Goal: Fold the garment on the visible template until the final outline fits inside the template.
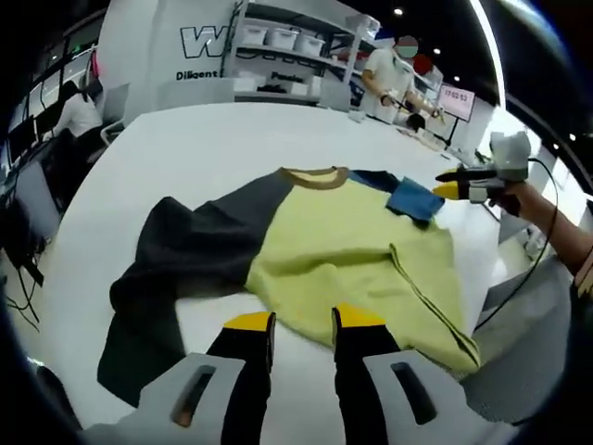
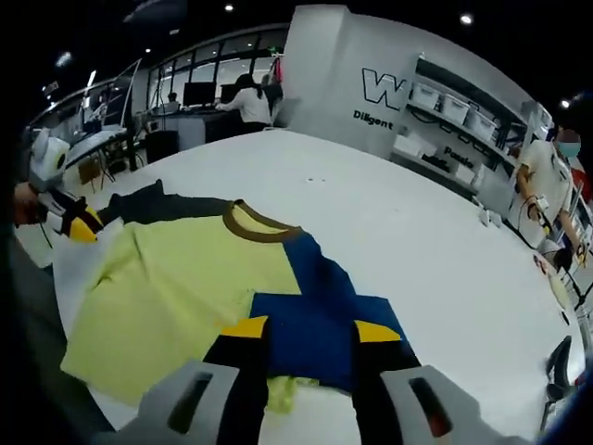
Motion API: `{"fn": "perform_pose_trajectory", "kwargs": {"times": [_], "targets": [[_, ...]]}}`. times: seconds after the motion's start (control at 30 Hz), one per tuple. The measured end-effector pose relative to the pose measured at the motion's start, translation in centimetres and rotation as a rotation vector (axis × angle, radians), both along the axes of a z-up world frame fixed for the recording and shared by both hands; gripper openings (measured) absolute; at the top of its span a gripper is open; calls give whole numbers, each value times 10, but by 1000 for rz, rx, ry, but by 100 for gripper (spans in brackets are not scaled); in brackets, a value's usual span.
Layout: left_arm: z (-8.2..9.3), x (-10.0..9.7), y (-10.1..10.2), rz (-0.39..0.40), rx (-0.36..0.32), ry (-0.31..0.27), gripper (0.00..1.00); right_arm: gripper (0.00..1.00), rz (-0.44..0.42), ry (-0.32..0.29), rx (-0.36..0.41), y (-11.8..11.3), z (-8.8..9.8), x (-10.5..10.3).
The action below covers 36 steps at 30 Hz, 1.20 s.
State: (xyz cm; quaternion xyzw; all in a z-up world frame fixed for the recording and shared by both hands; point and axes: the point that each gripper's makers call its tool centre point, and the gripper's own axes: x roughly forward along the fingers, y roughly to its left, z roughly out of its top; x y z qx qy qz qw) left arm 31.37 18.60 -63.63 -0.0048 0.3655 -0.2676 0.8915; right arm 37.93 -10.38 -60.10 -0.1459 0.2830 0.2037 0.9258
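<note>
- Shirt (image 1: 343, 246) lies flat mid-counter (image 1: 213, 148); blue sleeve (image 2: 320, 329) folded in.
- Left gripper (image 1: 304, 326) and right gripper (image 2: 310, 331): jaws narrowly parted, empty.
- Next, probably: pinch grey sleeve (image 1: 176, 250) at its cuff, fold inward, smooth.

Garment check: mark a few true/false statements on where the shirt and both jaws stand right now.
1. The yellow-green shirt with a brown collar lies on the white table. True.
2. Its blue sleeve is spread straight out. False: it is folded over the body.
3. The left gripper grips the hem. False: jaws open, holding nothing.
4. The dark grey sleeve lies spread on the table. True.
5. The right gripper has its jaws open. True.
</note>
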Motion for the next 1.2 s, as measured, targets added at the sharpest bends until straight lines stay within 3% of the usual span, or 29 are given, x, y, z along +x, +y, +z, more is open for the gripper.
{"fn": "perform_pose_trajectory", "kwargs": {"times": [0.2,0.27,0.3,0.37,0.57,0.73,0.87,1.07,1.17,1.2], "targets": [[-4,-15,-20,-123,1,14,26,30,65,28,22,22,-7,-5],[-5,-24,-27,-192,23,24,25,30,114,46,54,38,-12,-9],[-5,-26,-32,-238,43,-2,25,30,148,53,62,46,-14,-11],[-7,-31,-38,-274,51,-4,26,28,218,88,59,59,-21,-18],[-13,-38,-45,-326,76,1,27,28,288,124,41,84,-34,-27],[-21,-43,-50,-387,128,-3,24,28,380,150,47,120,-42,-40],[-25,-45,-51,-422,159,-23,22,27,430,163,9,135,-53,-45],[-29,-48,-54,-449,182,-29,15,18,495,176,-65,145,-64,-48],[-29,-47,-54,-448,184,-30,13,3,502,174,-91,143,-66,-47],[-30,-47,-55,-452,186,-30,12,0,519,164,-136,141,-67,-47]]}}
